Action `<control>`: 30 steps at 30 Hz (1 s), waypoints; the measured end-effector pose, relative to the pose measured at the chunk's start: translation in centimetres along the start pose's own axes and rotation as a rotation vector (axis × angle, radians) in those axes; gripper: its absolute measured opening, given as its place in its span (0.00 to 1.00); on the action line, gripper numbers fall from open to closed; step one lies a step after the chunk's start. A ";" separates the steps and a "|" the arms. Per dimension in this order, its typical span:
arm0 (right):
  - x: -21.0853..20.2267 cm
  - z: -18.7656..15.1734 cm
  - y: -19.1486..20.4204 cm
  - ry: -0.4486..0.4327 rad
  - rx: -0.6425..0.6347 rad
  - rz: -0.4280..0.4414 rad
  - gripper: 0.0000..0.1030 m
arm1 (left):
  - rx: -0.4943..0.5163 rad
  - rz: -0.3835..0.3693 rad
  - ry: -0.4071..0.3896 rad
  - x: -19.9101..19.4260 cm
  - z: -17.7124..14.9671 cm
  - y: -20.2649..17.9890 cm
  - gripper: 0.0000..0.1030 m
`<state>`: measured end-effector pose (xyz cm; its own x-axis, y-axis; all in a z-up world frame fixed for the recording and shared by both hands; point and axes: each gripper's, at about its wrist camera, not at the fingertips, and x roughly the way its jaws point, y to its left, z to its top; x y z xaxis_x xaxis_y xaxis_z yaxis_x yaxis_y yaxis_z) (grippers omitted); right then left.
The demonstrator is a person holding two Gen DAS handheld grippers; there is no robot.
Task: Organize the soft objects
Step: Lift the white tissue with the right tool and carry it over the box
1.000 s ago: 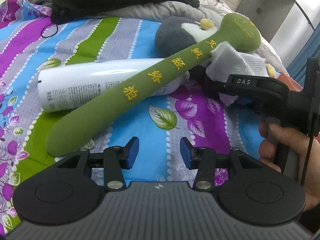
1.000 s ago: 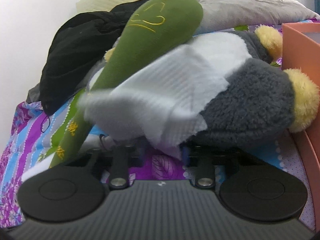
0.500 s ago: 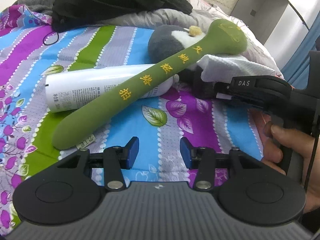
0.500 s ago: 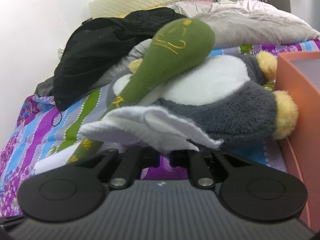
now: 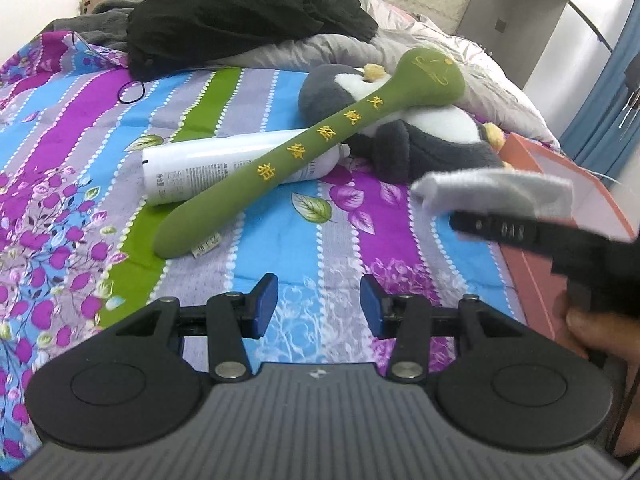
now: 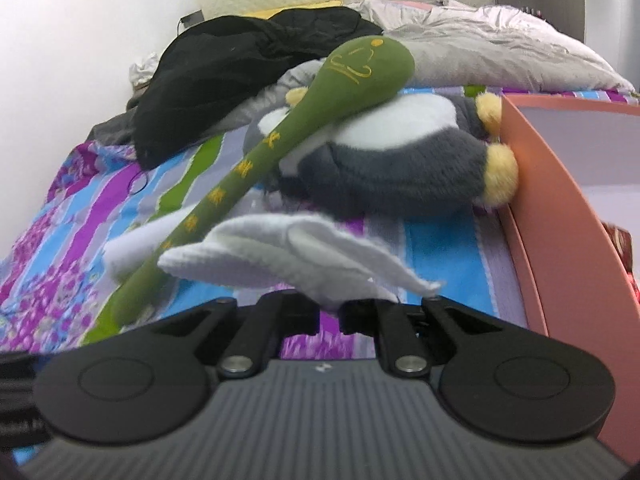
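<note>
My R gripper clamped on white cloth, held above striped bedspread beside orange box, my L gripper jaws apart w/ nothing between, green plush stick lying across grey plush toy & white bottle.

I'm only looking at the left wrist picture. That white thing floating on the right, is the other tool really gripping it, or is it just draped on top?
Observer: It's gripped. In the right wrist view the right gripper has its jaws shut on one edge of the white cloth. The rest of the cloth fans out ahead of them.
Operator: And the grey plush toy, is it touching the pink box? I can't tell from here.
Observer: Yes. From the right wrist view one yellow foot is pressed against the box's outer wall.
</note>
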<state>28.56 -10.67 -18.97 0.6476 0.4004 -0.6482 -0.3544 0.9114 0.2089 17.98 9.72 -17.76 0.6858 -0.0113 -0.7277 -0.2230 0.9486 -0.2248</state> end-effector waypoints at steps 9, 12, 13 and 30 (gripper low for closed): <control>-5.0 -2.9 -0.2 0.040 -0.023 -0.013 0.11 | 0.028 -0.024 -0.008 -3.4 -1.4 -1.9 0.50; -6.8 -3.8 -0.3 0.047 -0.027 -0.021 0.11 | 0.035 -0.027 -0.015 -4.5 -2.0 -2.5 0.50; -7.4 -4.1 -0.4 0.050 -0.022 -0.025 0.11 | 0.039 -0.026 -0.010 -4.7 -2.2 -2.8 0.50; -15.0 -6.6 -0.8 0.038 -0.036 -0.063 0.12 | 0.071 -0.115 0.050 -8.6 -3.9 -6.1 0.50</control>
<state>14.67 -18.08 -14.22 0.6434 0.3374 -0.6871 -0.3383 0.9306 0.1402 10.74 2.83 -12.73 0.6686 -0.1354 -0.7312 -0.0936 0.9601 -0.2634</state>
